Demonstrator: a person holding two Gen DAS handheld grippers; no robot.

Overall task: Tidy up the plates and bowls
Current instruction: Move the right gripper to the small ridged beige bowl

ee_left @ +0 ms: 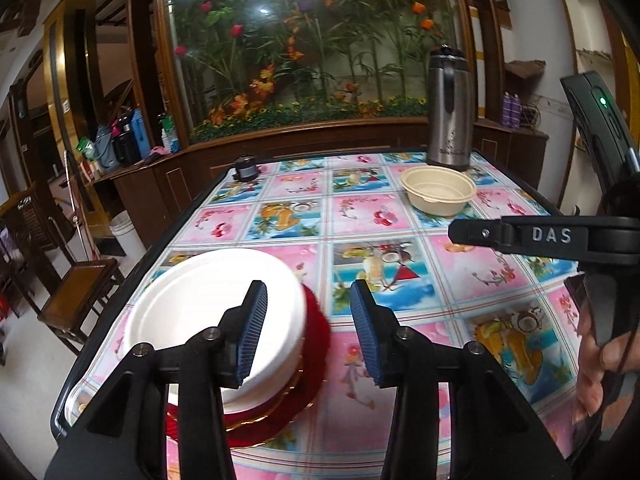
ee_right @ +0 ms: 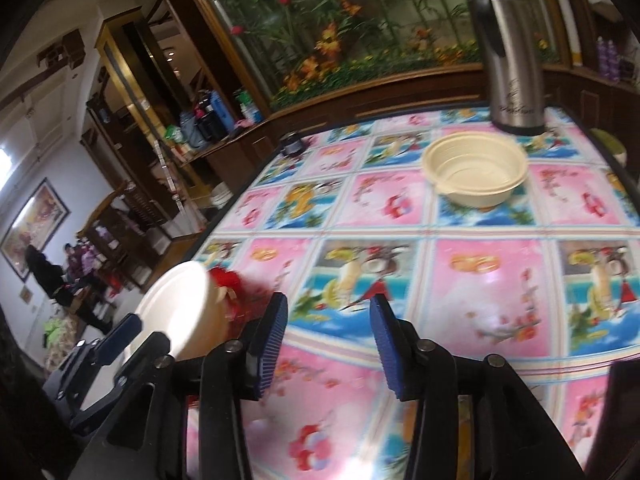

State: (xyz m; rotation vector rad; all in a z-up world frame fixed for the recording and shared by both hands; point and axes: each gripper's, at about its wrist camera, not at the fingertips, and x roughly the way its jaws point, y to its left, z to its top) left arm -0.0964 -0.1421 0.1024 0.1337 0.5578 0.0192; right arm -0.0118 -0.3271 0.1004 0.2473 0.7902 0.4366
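While white plate [ee_left: 208, 304] sits on red plate [ee_left: 316, 344] | beige bowls [ee_right: 476, 170] nested apart on table [ee_right: 472, 280] | both jaws parted, empty | left gripper [ee_left: 308, 328], right gripper [ee_right: 328, 340] idle.

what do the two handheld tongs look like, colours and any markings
Both are black plastic. The left tongs and right tongs have blue ribbed pads on angular black arms with silver pivot bolts. Seen from the left wrist view, a right finger bears white letters "DAS", and a green light glows on its body.
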